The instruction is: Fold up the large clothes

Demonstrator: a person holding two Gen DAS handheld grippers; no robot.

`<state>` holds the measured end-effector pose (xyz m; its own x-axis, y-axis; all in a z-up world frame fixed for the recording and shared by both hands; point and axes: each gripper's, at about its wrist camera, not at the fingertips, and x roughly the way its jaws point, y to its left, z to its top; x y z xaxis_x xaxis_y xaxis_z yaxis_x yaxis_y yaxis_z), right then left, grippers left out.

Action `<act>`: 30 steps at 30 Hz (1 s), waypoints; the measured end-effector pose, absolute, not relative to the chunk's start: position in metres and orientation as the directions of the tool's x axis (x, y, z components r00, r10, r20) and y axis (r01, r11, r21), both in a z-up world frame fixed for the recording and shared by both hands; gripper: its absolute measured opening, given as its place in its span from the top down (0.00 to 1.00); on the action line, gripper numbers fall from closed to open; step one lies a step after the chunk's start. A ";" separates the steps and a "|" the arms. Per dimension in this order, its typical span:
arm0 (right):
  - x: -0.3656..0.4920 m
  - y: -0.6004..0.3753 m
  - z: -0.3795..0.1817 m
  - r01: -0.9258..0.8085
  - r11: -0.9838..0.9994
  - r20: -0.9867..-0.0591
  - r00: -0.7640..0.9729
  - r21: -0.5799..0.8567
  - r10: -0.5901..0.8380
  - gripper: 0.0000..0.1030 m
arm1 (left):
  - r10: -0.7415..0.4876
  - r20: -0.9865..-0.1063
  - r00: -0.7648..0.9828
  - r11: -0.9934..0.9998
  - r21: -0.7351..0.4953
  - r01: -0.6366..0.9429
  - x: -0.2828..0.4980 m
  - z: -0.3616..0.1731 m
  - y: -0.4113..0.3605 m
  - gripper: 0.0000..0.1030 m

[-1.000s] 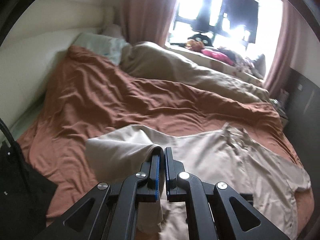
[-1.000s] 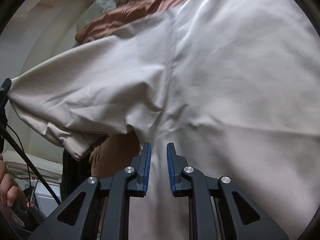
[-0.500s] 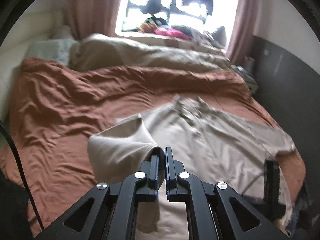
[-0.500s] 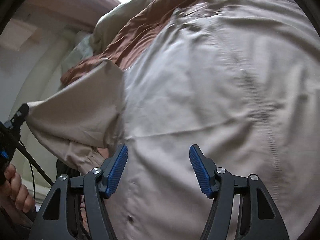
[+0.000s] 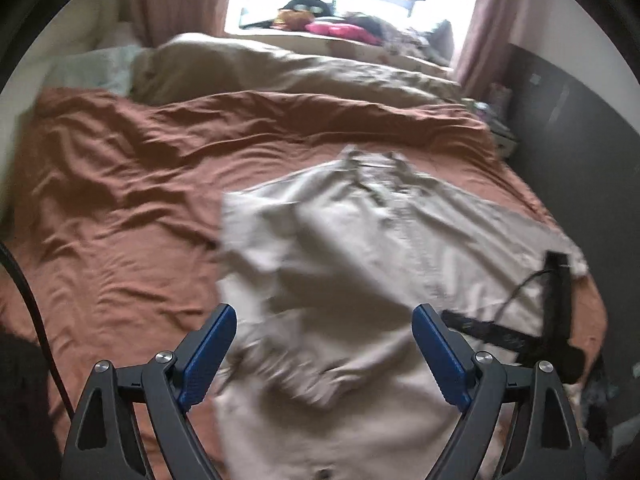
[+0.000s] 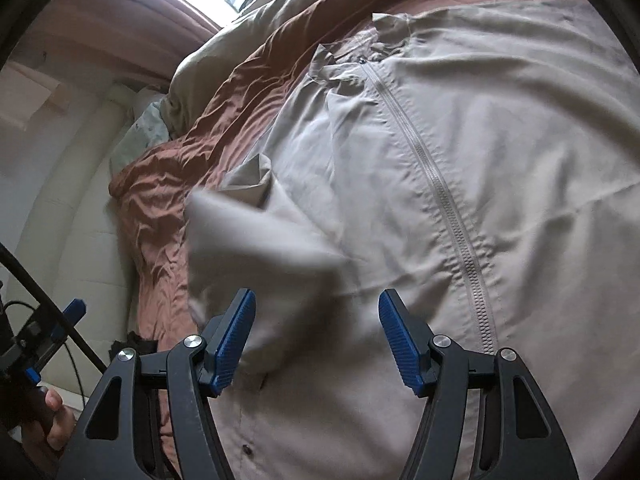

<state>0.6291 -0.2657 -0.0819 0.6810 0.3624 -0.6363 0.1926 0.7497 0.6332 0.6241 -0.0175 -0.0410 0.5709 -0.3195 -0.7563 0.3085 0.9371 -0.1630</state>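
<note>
Left wrist view: both claws, left claw and right claw, gape wide and empty above the jacket; its loose sleeve risks bunching.

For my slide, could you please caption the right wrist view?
Open right gripper above a beige zip jacket, sleeve folded inward, on the rust-brown bedspread.

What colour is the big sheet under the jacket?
Rusty brown sheet, clearest in the left wrist view.

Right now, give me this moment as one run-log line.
left gripper: open, empty | right gripper: open, empty | beige jacket: zipped, on brown bedspread | sleeve: folded inward
</note>
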 end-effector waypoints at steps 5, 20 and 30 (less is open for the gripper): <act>0.629 -0.252 -0.078 0.141 0.773 -0.633 0.673 0.618 0.383 0.39 | -0.281 -0.794 0.539 0.959 -0.213 0.187 0.623 -0.074 0.025 0.23; 0.660 -0.119 -0.092 -0.125 0.943 -0.744 0.586 0.309 0.321 0.29 | -0.219 -0.846 0.487 0.954 -0.289 -0.073 0.573 -0.162 0.133 0.35; 0.682 -0.072 -0.127 -0.148 0.986 -0.822 0.550 0.076 0.146 0.69 | -0.223 -0.852 0.474 0.957 -0.284 -0.060 0.564 -0.170 0.136 0.35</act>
<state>0.6821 -0.0717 -0.1267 0.5501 0.1462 -0.8222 -0.1482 0.9860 0.0761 0.5645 0.1361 -0.1701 0.4738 -0.2232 -0.8519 -0.0604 0.9568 -0.2842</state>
